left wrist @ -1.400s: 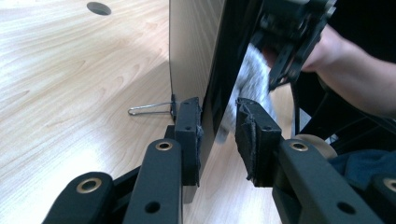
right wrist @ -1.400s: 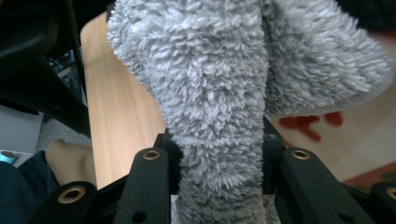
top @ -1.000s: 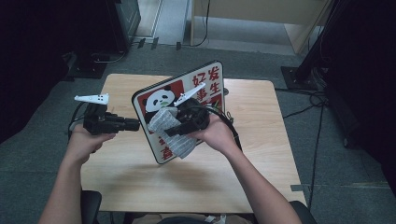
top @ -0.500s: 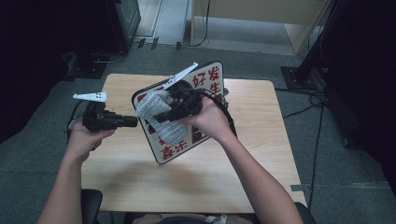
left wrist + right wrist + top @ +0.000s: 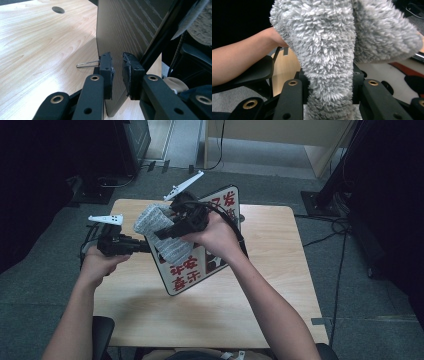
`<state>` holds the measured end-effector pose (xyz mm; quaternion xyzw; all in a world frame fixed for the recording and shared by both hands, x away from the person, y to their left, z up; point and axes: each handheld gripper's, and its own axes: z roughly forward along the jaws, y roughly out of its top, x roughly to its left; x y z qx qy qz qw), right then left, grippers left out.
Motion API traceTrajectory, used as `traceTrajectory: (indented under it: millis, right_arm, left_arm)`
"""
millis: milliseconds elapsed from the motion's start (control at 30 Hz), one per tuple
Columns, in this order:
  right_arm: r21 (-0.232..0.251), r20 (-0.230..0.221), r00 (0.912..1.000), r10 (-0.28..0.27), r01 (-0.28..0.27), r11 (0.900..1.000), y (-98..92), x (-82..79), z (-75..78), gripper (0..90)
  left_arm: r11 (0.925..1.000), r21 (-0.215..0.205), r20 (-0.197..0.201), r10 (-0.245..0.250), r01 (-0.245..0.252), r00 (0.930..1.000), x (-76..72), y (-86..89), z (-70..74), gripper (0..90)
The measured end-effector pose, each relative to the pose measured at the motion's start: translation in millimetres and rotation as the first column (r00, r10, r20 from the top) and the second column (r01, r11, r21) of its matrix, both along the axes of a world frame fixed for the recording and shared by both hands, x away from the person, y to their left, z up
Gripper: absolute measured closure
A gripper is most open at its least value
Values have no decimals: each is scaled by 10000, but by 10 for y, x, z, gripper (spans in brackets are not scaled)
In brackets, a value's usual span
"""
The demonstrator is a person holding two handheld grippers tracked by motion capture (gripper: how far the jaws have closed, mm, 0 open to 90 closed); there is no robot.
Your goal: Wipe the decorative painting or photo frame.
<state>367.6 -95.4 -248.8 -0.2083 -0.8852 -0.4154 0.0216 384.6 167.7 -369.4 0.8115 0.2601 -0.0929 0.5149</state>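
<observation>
My left jaws (image 5: 117,75) are clamped on the near edge of the picture board (image 5: 200,245), one pad on its dark wood-grain back, the other on its printed face, so the board stands tilted up off the desk (image 5: 280,285) rather than lying flat. My right jaws (image 5: 328,87) are squeezed tight on a fluffy grey cloth (image 5: 162,232), which bulges out above them and droops over the board's upper left part, against the printed face.

The cloth sits just beside the left grip, toward the board's top corner, and the board's long axis runs from that corner down toward me and to the right. So the face left to wipe stretches away along that line, and the right hand (image 5: 215,232) is the one placed to sweep it.

That hand is held high, wrist bent, cloth pointing left across the board. My left hand (image 5: 100,262) stays low by the desk's left edge, gripper level, bracing.
</observation>
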Motion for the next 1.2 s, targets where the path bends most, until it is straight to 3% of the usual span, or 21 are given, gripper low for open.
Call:
traceTrajectory:
  millis: [500, 1200]
  right_arm:
    - [-126, -277, 9996, 56, -59, 9999, 68, 48, -126, 664]
    - [-193, -663, 9974, 270, -283, 9994, 71, 2, -443, 662]
  left_arm:
    - [10000, 6, 5, -36, 36, 10000, -8, 0, 4, 786]
    - [10000, 18, -16, -24, 24, 10000, -10, 4, 4, 792]
